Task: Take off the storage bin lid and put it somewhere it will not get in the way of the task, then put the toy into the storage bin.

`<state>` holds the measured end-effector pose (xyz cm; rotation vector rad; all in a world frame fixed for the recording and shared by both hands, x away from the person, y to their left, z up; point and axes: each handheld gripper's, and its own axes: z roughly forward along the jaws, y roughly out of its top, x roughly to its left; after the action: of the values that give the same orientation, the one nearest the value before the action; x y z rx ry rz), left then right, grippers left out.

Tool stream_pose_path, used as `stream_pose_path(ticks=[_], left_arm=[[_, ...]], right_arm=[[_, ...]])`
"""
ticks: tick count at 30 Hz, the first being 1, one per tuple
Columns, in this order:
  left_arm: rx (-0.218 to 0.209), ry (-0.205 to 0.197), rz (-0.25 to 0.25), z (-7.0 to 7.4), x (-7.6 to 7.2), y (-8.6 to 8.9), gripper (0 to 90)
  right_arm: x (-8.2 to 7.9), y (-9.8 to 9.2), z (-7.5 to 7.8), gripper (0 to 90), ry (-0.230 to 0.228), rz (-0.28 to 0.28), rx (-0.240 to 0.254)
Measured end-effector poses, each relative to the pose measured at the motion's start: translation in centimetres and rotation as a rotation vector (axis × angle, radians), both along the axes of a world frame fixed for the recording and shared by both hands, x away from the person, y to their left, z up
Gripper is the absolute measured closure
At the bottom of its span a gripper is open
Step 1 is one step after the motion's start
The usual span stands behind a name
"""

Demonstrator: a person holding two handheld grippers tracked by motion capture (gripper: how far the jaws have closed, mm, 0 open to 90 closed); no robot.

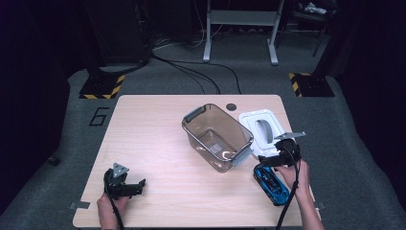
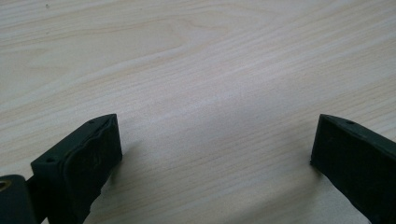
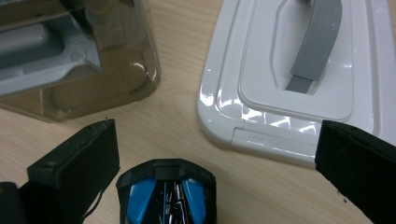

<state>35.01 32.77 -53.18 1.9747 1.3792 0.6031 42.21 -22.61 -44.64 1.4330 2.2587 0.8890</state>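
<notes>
A blue and black toy car (image 1: 271,183) lies on the wooden table (image 1: 163,134) near the front right. My right gripper (image 1: 274,160) hovers over the car's far end with its jaws wide open. In the right gripper view the car's end (image 3: 166,196) sits low between the jaws, close to the left pad (image 3: 81,158) and well apart from the right one; the right gripper (image 3: 217,149) grips nothing. My left gripper (image 1: 136,187) rests at the front left, and in the left gripper view the left gripper (image 2: 217,140) stands open over bare wood.
A clear brownish plastic bin (image 1: 218,136) with grey latches stands at the table's middle, its corner (image 3: 70,56) just beyond the car. Its white lid (image 1: 262,127) with a grey handle (image 3: 313,51) lies flat to the right of the bin. A round hole (image 1: 231,107) marks the table's far edge.
</notes>
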Motion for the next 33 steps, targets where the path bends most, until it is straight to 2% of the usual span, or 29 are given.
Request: stream_pose_path(ticks=[8,14,19,22,26,33], left_arm=[[-0.001,0.0,-0.001,0.0,0.0,0.0,2.1],[0.0,-0.007,0.001,0.0,0.0,0.0,2.1],[-0.003,0.002,0.0,0.0,0.0,0.0,2.1],[-0.002,0.0,0.0,0.0,0.0,0.0,2.1],[-0.003,0.001,0.0,0.0,0.0,0.0,2.1],[-0.004,0.003,-0.001,0.0,0.0,0.0,2.1]], right_arm=[[-0.6,0.5,-0.3,0.0,0.019,0.008,-0.012],[-1.0,1.2,-1.5,0.0,0.068,0.018,-0.044],[-1.2,1.7,-2.6,0.0,0.101,0.013,-0.066],[-1.4,2.1,-3.0,0.0,0.111,0.013,-0.065],[-1.3,2.6,-3.5,0.0,0.123,0.008,-0.087],[-1.3,2.9,-4.0,11.7,0.117,0.007,-0.113]])
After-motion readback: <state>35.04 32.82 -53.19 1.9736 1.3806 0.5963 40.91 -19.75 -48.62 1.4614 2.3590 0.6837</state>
